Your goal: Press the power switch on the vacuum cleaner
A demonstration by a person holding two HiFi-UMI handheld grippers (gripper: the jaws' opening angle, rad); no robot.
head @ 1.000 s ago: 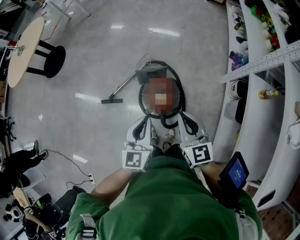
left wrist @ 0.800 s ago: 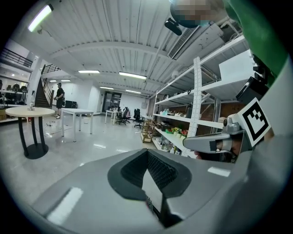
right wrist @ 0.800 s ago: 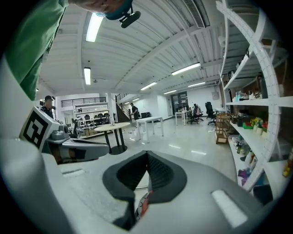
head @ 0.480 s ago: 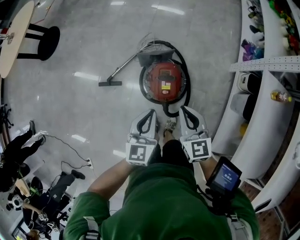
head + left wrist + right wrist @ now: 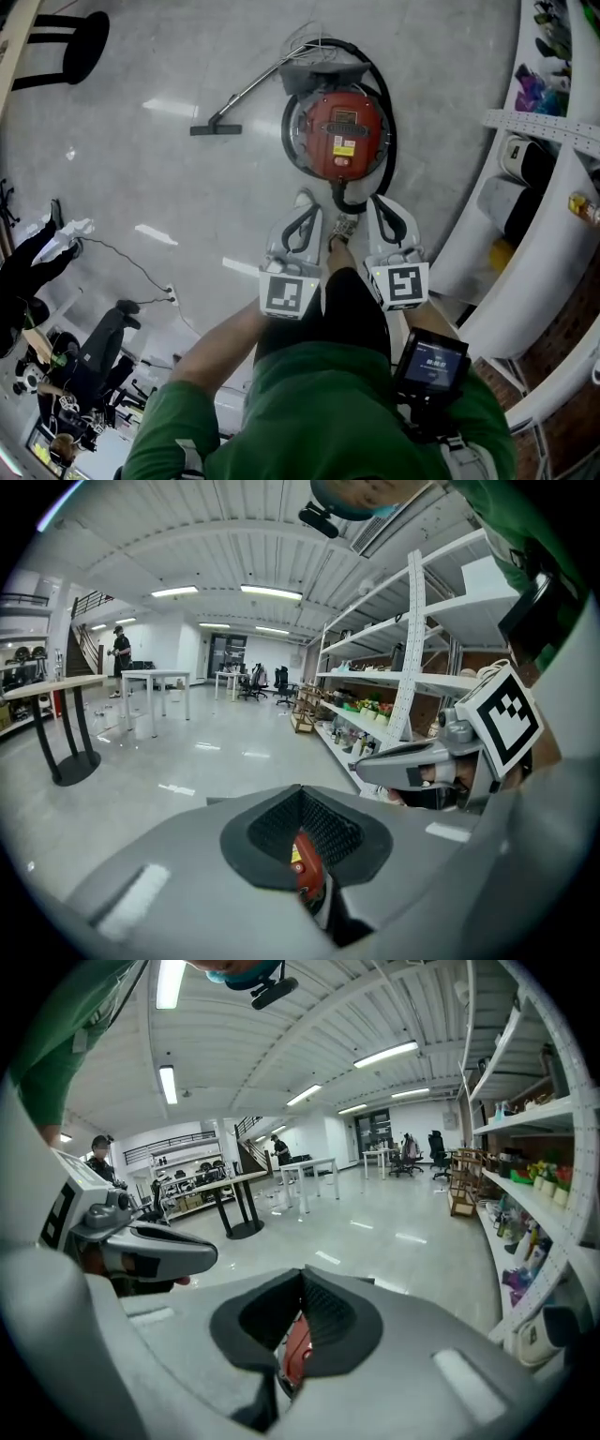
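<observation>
While the left gripper (image 5: 302,208) and right gripper (image 5: 382,208) both hang clenched on nothing, the red vacuum (image 5: 339,141) sits on the floor (image 5: 187,206) just beyond them, its hose (image 5: 386,141) looped round it. Hard-shelled and likely heavy, it should stay put under a push, so a shut jaw tip can press the switch, probably on its dark top panel (image 5: 343,120). Right-hand shelves (image 5: 553,127) hold a bottle (image 5: 583,208) and small goods (image 5: 530,89).
</observation>
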